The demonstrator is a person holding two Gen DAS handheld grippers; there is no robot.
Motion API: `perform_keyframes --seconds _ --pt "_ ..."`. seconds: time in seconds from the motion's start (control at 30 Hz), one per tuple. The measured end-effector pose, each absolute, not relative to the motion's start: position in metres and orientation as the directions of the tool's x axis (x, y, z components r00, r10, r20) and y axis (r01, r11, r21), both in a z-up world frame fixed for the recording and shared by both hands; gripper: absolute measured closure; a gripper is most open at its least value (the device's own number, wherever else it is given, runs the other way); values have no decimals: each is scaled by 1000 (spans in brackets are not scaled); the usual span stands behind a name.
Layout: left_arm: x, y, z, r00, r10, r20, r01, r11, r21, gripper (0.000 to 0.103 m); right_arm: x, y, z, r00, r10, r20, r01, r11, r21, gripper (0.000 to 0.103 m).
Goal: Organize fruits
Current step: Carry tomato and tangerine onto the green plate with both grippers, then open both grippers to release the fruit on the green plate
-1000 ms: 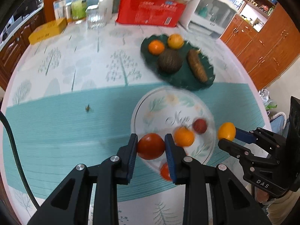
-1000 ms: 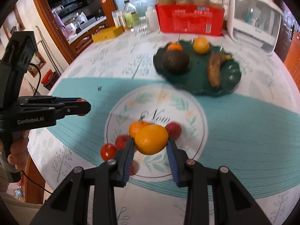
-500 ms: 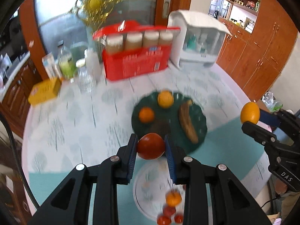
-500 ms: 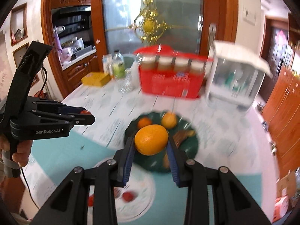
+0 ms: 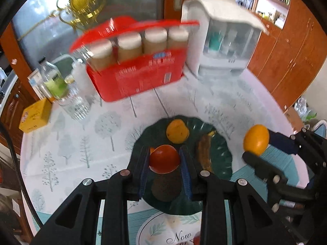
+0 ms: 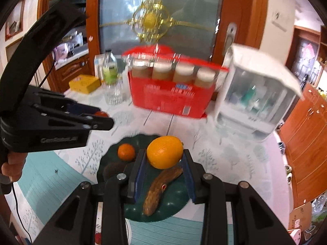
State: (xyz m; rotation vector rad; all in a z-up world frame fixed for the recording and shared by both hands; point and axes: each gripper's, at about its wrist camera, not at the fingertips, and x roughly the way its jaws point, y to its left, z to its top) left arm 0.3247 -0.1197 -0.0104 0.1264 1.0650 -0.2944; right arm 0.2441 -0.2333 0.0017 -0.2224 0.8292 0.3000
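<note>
My left gripper [image 5: 164,160] is shut on a red tomato [image 5: 164,159] and holds it above the dark green plate [image 5: 222,153]. That plate carries an orange [image 5: 177,131], a brown round fruit [image 5: 166,186] and a brown banana [image 5: 205,152]. My right gripper [image 6: 165,155] is shut on a yellow-orange citrus [image 6: 164,151] above the same plate [image 6: 173,206], over the banana [image 6: 161,185]. A small mandarin [image 6: 126,152] lies on the plate's left. The right gripper with its citrus [image 5: 256,139] shows at the right of the left wrist view.
A white flowered plate [image 5: 155,230] lies just in front of the green one. At the back of the table stand a red jar carrier [image 5: 139,75], a white cabinet box [image 5: 222,38], a glass [image 5: 75,104], a bottle [image 5: 54,79] and a yellow box [image 5: 34,116].
Both grippers rose from the white plate with their fruit and moved forward; they now hang over the green plate, closer to the items at the back.
</note>
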Motion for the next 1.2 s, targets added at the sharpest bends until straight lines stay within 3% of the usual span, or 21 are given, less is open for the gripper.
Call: perform_keyframes --seconds 0.33,0.63,0.73,0.83,1.2 --pt "350 -136 -99 313 -102 -944 301 953 -3 75 264 -228 -76 482 219 -848 -410 912 2 68" --pt "351 -137 -122 295 -74 -952 298 954 19 74 276 -220 -103 415 255 -873 -446 894 49 68" --pt "350 -135 -122 307 -65 -949 298 954 31 67 277 -220 -108 404 250 -880 -448 893 48 67" --pt "348 -133 -120 318 -64 -946 293 956 33 53 277 -222 -109 394 269 -879 -445 892 73 66" --pt "341 -125 -107 341 -71 -937 287 957 32 49 280 -228 -98 423 267 -866 -411 908 79 61"
